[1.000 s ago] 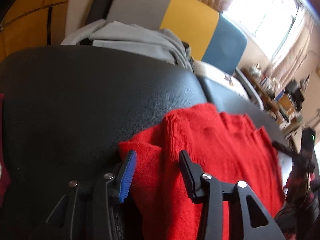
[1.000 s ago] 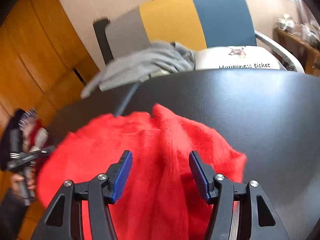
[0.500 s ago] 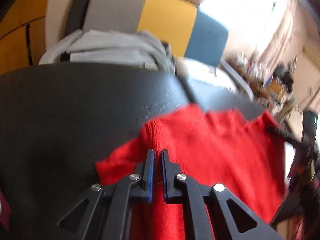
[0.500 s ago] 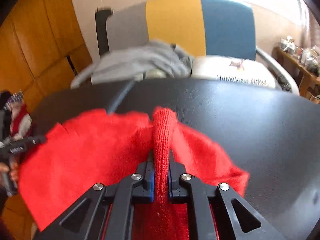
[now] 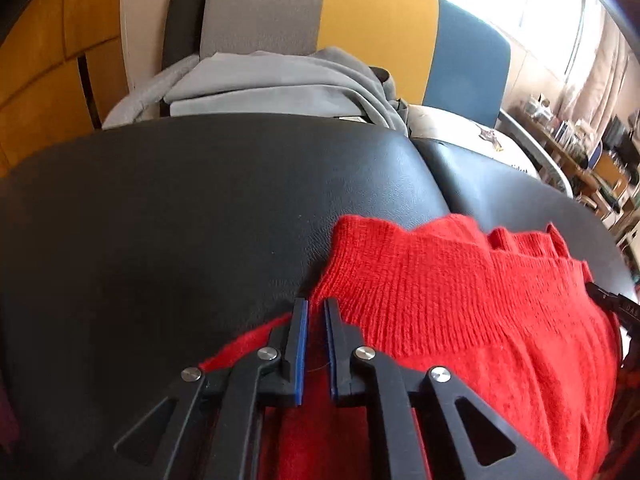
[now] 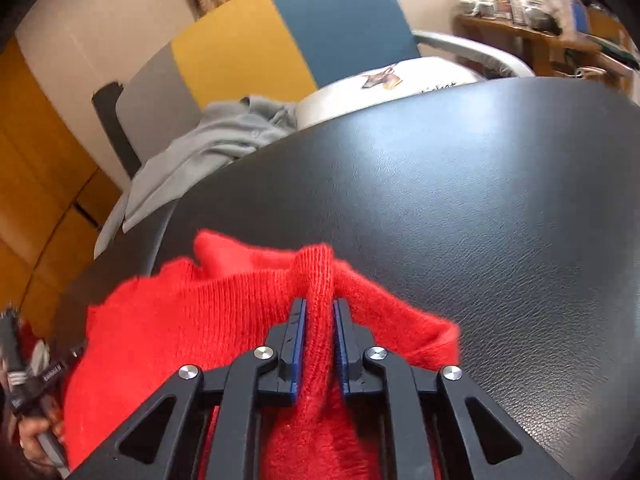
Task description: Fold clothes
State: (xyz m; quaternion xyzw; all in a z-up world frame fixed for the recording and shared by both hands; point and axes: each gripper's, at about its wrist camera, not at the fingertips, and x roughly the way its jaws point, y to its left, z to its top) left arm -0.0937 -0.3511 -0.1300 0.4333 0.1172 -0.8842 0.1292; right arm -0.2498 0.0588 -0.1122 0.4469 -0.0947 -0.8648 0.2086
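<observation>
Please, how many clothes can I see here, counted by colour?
Red: 1, the sweater, held by the left claw and the right claw.
Grey: 1, the hoodie on the chair.
White: 1, the printed item beside it.
Total: 3

Open black tabletop ahead, clutter only at the far edge

We see bare black tabletop ahead and to both sides of the red sweater; beyond its far edge a grey garment pile, a white cushion and the chair back block passage.
</observation>
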